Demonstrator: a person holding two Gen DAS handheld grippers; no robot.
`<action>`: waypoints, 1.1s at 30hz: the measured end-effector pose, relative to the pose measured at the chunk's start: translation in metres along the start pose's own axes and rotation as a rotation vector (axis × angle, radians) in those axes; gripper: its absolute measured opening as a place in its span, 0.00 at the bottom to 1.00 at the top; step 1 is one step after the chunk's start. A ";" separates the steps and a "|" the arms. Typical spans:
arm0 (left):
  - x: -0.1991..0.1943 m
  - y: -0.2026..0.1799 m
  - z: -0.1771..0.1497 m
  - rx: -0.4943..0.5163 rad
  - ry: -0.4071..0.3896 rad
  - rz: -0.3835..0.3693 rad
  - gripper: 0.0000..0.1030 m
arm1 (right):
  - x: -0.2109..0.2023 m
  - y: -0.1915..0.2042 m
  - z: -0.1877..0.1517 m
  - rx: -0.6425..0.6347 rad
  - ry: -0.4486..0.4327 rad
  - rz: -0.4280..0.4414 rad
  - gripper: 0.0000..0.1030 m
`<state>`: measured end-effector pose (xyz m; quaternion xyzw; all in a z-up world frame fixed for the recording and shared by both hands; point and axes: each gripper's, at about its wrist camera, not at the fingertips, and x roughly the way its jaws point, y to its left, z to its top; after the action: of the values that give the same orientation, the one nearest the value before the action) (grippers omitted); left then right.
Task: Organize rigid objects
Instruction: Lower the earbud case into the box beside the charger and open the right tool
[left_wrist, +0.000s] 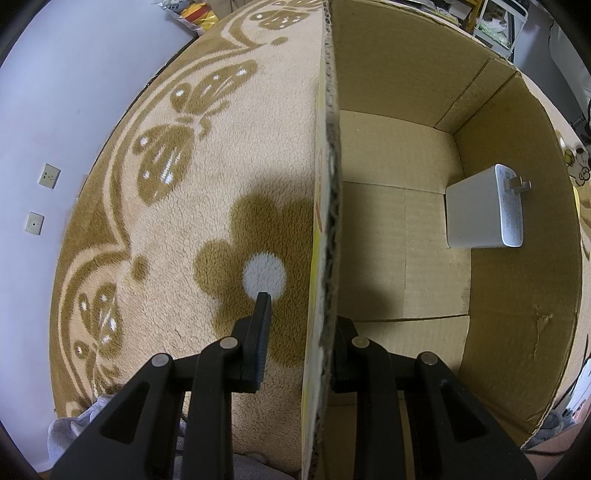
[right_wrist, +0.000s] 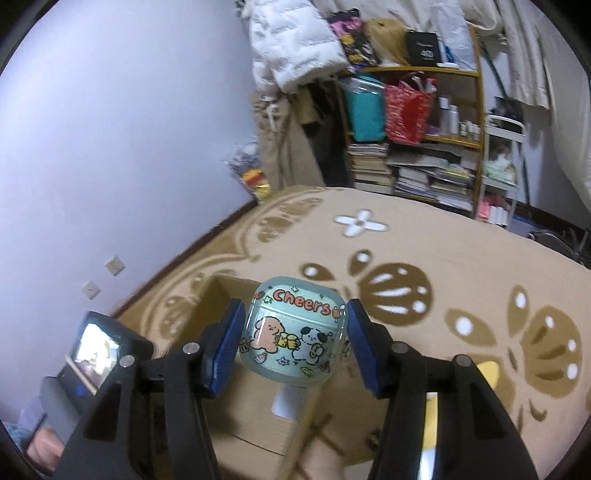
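Observation:
My right gripper (right_wrist: 295, 306) is shut on a mint-green earbud case (right_wrist: 291, 336) printed with "Cheers" and cartoon dogs, held in the air above an open cardboard box (right_wrist: 221, 291). A white plug-in charger (left_wrist: 480, 210) lies inside the box (left_wrist: 517, 258), against its side wall, prongs pointing up. The charger (right_wrist: 282, 404) shows dimly under the case. My left gripper (left_wrist: 303, 310) straddles the box's near wall (left_wrist: 328, 221). Its left finger (left_wrist: 260, 332) stands outside with a gap to the cardboard. The right finger is inside, mostly hidden behind the wall.
The box sits on a beige carpet (left_wrist: 207, 177) with brown butterfly and flower patterns. A white wall with sockets (left_wrist: 48, 177) runs along the carpet's left. Cluttered shelves (right_wrist: 417, 122) with books and bags stand at the far end. The left gripper's body (right_wrist: 92, 350) appears at lower left.

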<state>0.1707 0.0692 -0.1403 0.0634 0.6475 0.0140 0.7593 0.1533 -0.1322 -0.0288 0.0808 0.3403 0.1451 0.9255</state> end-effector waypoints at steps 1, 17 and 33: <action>0.000 0.000 0.000 0.000 0.000 0.000 0.24 | 0.001 0.004 -0.001 -0.008 -0.001 0.006 0.58; 0.000 0.001 0.001 -0.001 0.000 -0.003 0.24 | 0.051 0.017 -0.022 -0.036 0.131 -0.022 0.58; 0.000 0.003 0.001 -0.004 0.000 -0.018 0.24 | 0.081 0.017 -0.023 -0.049 0.183 -0.080 0.58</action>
<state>0.1714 0.0721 -0.1395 0.0560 0.6479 0.0087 0.7596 0.1935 -0.0892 -0.0913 0.0308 0.4227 0.1229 0.8974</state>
